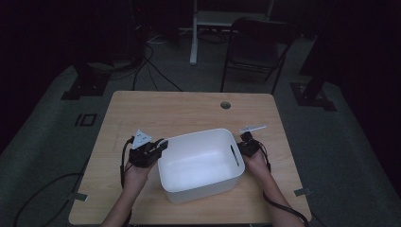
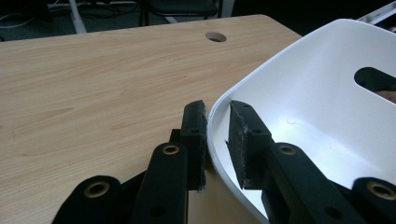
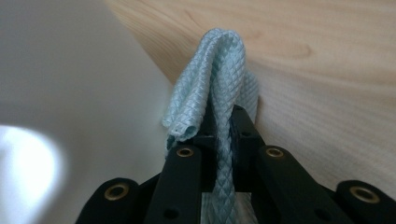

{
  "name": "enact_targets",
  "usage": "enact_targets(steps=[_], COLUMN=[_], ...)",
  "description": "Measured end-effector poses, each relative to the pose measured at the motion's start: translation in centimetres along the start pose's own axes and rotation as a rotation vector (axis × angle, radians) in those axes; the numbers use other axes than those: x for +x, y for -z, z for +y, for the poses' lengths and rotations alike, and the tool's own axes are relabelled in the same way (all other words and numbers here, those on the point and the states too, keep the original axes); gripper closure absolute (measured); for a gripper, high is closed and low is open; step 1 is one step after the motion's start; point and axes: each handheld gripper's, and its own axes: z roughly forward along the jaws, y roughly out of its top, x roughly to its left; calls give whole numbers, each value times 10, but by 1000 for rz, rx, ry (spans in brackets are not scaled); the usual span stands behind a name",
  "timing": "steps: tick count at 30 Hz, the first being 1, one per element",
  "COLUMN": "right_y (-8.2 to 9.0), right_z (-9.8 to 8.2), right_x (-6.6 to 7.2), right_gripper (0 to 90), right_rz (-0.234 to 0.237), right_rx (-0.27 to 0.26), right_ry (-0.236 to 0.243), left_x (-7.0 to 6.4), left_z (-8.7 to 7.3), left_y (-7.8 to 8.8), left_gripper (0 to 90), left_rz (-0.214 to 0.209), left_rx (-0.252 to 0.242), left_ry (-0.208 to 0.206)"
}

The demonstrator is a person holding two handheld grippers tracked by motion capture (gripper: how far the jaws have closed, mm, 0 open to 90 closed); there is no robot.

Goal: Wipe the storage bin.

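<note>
Black jaws of the left gripper [image 2: 217, 140] straddle the near-left rim of the white plastic tub [image 1: 198, 163], apparently steadying it (pad contact unclear) at the wooden table's [image 1: 161, 111] middle. Right gripper [image 3: 223, 135] is clenched on a folded pale-blue woven cloth [image 3: 212, 84] beside the tub's right wall, probably for wiping.

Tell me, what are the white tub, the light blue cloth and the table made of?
The white tub looks like smooth moulded plastic: thin curved rim, soft shine. The light blue cloth looks like woven fabric, perhaps microfibre, with a diamond weave. The table shows pale wood grain, possibly only laminate.
</note>
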Motion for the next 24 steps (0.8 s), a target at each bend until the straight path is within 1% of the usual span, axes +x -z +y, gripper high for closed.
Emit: enact_targets(steps=[3, 6, 9, 10, 11, 12, 13, 14, 15, 17, 19, 20, 22, 24], right_y=[-3, 2, 16, 22, 29, 33, 40, 44, 50, 58, 67, 71, 78, 83], right_z=[-2, -1, 0, -1, -1, -2, -4, -5, -6, -8, -11, -12, -14, -16], right_x=[-3, -3, -4, -4, -4, -4, -4, -4, -3, -3, -1, -1, -1, 1], right_gripper=[838, 837, 836, 836, 835, 836, 835, 835, 835, 835, 835, 835, 835, 835], right_rz=[6, 4, 2, 4, 4, 6, 8, 13, 7, 5, -3, 3, -1, 5], right_rx=[-3, -35, -75, -91, -111, -118, -135, -144, -152, -163, -178, -186, -201, -209], right_ry=[-13, -22, -32, -39, -44, -44, -48, -49, -45, -42, -39, -44, -47, -51], left_x=[1, 2, 6, 8, 9, 10, 11, 12, 14, 17, 21, 24, 28, 31], left_z=[0, 0, -2, -2, -1, 0, 2, 4, 5, 8, 11, 12, 15, 19], left_y=[0, 0, -1, 0, 0, 0, 1, 2, 2, 3, 2, 1, -1, -4], left_gripper=[760, 759, 741, 736, 736, 735, 688, 678, 644, 600, 586, 570, 570, 570], left_rz=[-12, -22, -63, -76, -86, -89, -81, -92, -104, -111, -134, -148, -168, -212], left_rx=[-3, -4, -25, -26, -31, -41, -44, -56, -64, -85, -95, -101, -94, -76], left_ry=[3, 4, 30, 33, 31, 16, 8, 10, 10, 1, 3, 0, -4, -5])
